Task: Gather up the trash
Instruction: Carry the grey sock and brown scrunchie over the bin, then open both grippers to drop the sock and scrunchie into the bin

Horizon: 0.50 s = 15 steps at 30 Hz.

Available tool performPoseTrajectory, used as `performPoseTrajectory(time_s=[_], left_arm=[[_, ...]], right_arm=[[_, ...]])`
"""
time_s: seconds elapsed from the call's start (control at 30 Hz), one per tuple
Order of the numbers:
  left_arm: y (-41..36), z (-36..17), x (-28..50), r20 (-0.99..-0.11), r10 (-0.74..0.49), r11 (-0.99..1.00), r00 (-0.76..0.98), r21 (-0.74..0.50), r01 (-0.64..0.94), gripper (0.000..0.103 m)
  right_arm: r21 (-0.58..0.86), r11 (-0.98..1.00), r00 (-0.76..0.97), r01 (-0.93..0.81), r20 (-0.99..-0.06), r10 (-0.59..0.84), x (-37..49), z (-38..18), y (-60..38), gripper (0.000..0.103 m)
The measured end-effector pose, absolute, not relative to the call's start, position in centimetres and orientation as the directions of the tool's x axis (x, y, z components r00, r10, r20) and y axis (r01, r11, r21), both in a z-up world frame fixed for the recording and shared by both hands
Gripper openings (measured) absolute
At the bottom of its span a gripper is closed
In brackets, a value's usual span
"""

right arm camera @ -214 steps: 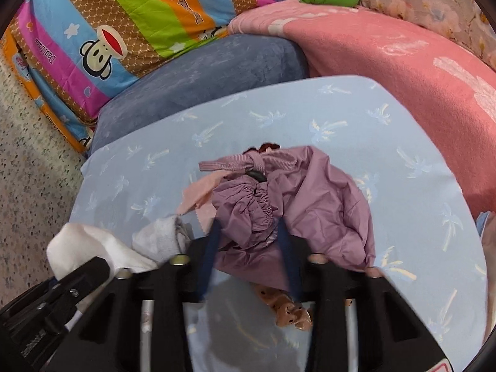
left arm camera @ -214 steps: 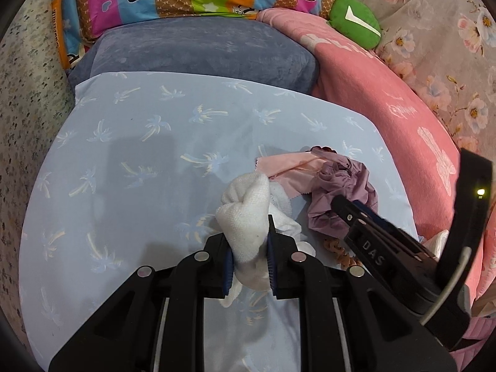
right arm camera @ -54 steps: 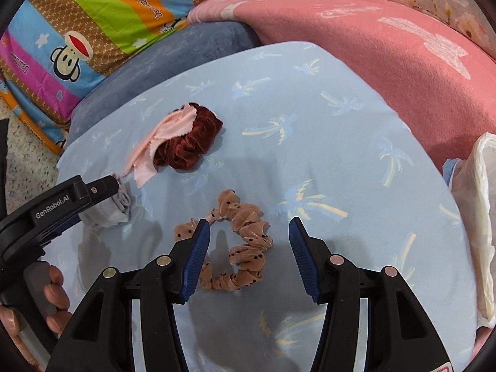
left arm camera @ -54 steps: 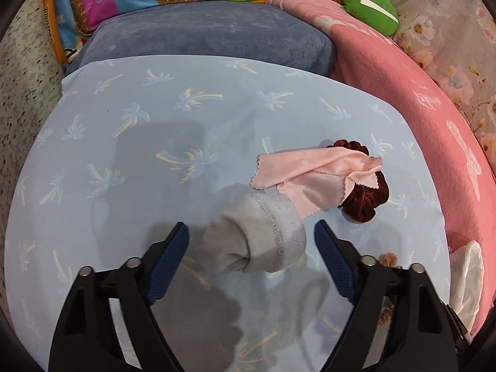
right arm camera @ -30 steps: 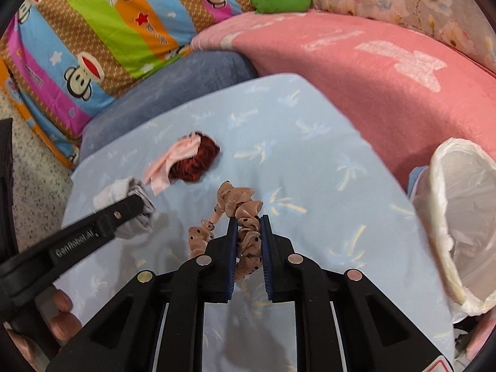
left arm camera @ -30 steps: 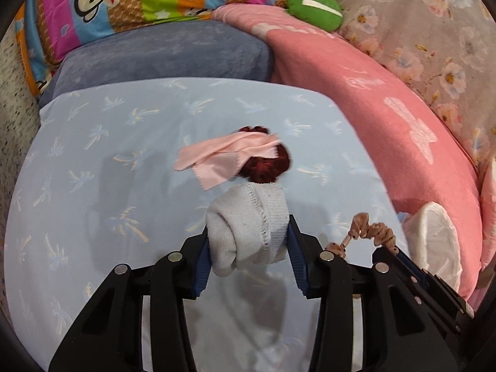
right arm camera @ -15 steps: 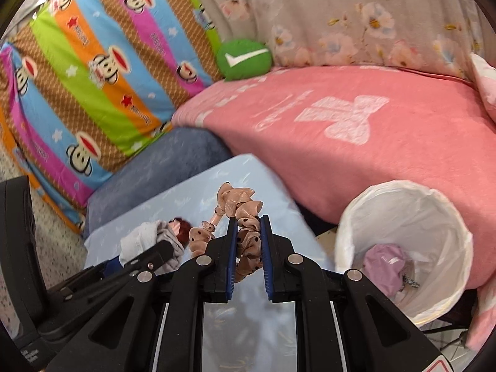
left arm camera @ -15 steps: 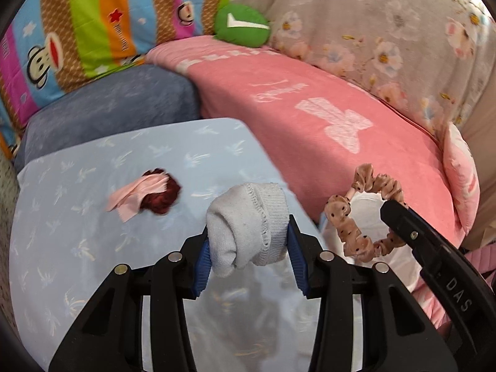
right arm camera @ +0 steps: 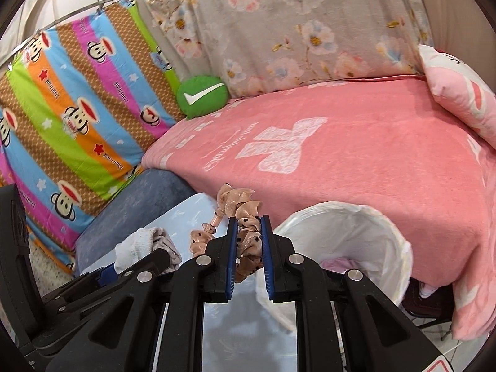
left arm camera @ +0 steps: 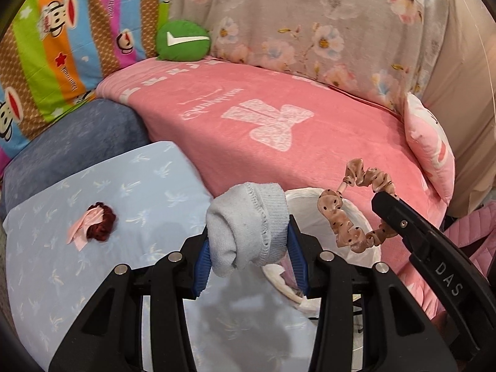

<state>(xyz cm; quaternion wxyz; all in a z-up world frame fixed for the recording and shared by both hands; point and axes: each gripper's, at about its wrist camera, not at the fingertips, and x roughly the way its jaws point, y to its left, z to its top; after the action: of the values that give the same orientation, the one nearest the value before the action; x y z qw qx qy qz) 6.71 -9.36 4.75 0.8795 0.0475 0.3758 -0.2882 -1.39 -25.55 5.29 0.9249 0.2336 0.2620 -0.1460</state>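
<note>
Pink bedding [right arm camera: 356, 161] lies behind a white-lined trash bin [right arm camera: 400, 248]. A rolled grey sock [left arm camera: 248, 226] is clamped in the left gripper [left arm camera: 249, 248] beside the bin's rim. A tan dotted scrunchie [right arm camera: 245, 235] is pinched in the right gripper [right arm camera: 248, 238], near the bin. A maroon scrunchie [left arm camera: 100, 221] is left on the blue sheet [left arm camera: 62, 263].

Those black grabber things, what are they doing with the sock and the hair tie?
A person is tidying up with two hand-held grippers. The left gripper is clamped on a rolled grey sock, and the right gripper pinches a tan dotted scrunchie. Both are held up by the white-lined trash bin, which already has something purple in it. A dark red scrunchie with a pink cloth lies on the blue table cover.
</note>
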Motion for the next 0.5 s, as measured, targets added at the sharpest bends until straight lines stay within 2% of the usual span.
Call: performPoseTrajectory(time_s=[0.5], left_arm=[[-16.0, 4.4, 5.1, -0.713, -0.519, 0.753, 0.471, -0.121, 0.647, 0.043]], right_arm=[[0.386, 0.778, 0.796, 0.495, -0.561, -0.228, -5.0, 3.9, -31.5, 0.015]])
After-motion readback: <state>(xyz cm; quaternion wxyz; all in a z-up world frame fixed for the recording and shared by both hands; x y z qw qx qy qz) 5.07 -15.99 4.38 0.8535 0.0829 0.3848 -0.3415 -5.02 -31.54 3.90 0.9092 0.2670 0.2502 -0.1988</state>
